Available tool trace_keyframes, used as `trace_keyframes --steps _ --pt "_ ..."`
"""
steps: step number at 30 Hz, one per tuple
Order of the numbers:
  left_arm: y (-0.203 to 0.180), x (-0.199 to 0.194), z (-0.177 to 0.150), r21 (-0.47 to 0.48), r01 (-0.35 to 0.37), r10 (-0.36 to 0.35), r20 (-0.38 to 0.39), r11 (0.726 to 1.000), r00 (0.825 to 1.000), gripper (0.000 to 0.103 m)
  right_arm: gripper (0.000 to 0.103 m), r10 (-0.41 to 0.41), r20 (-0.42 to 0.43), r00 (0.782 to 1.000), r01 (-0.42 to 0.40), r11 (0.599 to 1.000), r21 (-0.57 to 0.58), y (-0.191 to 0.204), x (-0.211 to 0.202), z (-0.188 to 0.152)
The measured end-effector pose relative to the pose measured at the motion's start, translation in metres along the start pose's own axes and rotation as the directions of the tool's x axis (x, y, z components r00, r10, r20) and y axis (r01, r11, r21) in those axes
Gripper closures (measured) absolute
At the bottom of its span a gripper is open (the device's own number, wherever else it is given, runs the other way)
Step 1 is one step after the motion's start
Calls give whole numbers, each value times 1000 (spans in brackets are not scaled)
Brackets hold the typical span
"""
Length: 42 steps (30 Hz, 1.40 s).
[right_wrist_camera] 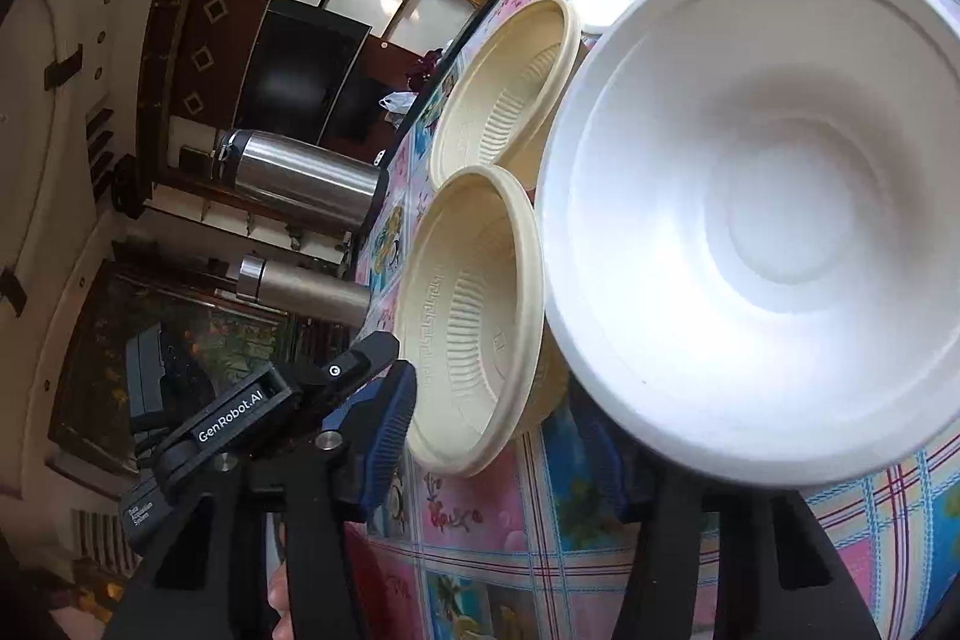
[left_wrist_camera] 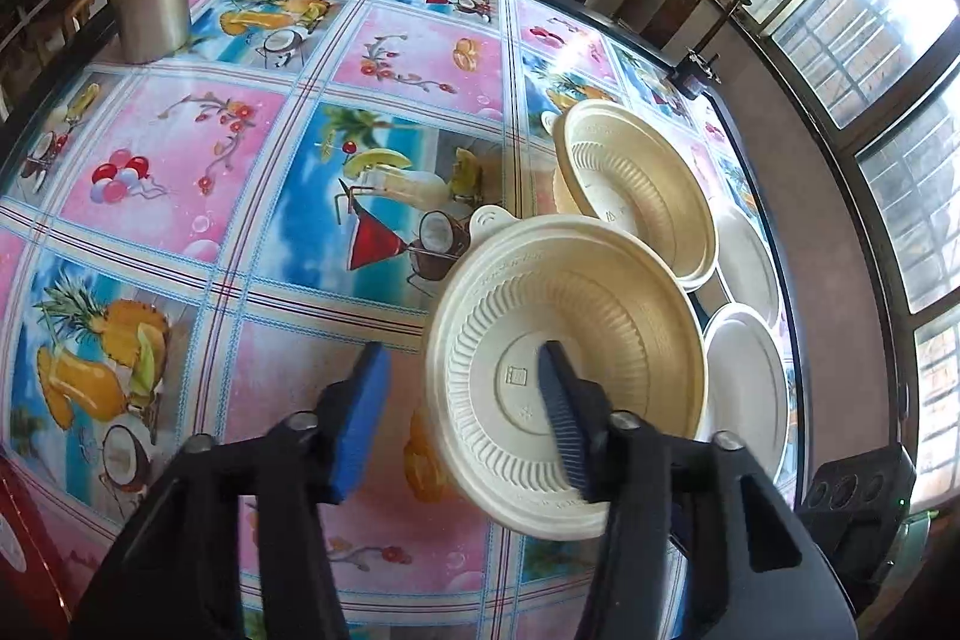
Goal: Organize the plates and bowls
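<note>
On the surface, right-hand edge: four dishes grouped, both grippers spread wide, nothing held.

Glossy fruit-print cloth covers the surface. Two smooth white plates lie along the edge; two ribbed cream bowls sit just inside, apparently gathered for stacking by kind. Left gripper straddles the near bowl's rim, one blue pad inside and one outside, likely set to pinch. Right gripper hangs low by the near plate, its right finger hidden under the rim.
</note>
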<state>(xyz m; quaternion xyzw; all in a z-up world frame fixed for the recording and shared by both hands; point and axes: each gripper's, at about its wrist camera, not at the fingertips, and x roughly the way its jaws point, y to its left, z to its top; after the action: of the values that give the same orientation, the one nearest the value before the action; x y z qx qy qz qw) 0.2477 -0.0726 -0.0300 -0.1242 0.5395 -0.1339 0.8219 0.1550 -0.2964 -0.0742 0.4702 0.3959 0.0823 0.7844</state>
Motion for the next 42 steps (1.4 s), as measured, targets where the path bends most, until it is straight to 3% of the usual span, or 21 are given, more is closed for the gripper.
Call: trace_keyframes --steps 2,6,9,22,30,37,42 --pt "1 6 0 -2 -13 13 -9 1000 1000 72 59 -27 7 1000 27 1000 3 -2 2 1" --pt "7 13 -3 -12 -16 16 -25 1000 1000 89 82 -53 23 998 53 999 -6 -2 3 1" --pt "11 14 -6 -26 -8 8 -21 1000 1000 95 84 -75 42 996 76 997 -18 0 2 1" --pt "24 -4 -25 -55 31 -28 48 998 998 95 88 -73 41 996 75 996 -49 6 5 2" --pt "29 -48 -56 -19 -80 82 212 997 974 94 92 -38 29 999 43 977 -207 37 13 -14" --pt "62 -101 -94 -46 -118 127 314 992 941 93 92 42 35 998 -25 916 -401 79 14 -52" --pt "91 -126 -122 -83 -115 137 348 990 928 91 92 107 34 994 -74 851 -520 101 7 -92"
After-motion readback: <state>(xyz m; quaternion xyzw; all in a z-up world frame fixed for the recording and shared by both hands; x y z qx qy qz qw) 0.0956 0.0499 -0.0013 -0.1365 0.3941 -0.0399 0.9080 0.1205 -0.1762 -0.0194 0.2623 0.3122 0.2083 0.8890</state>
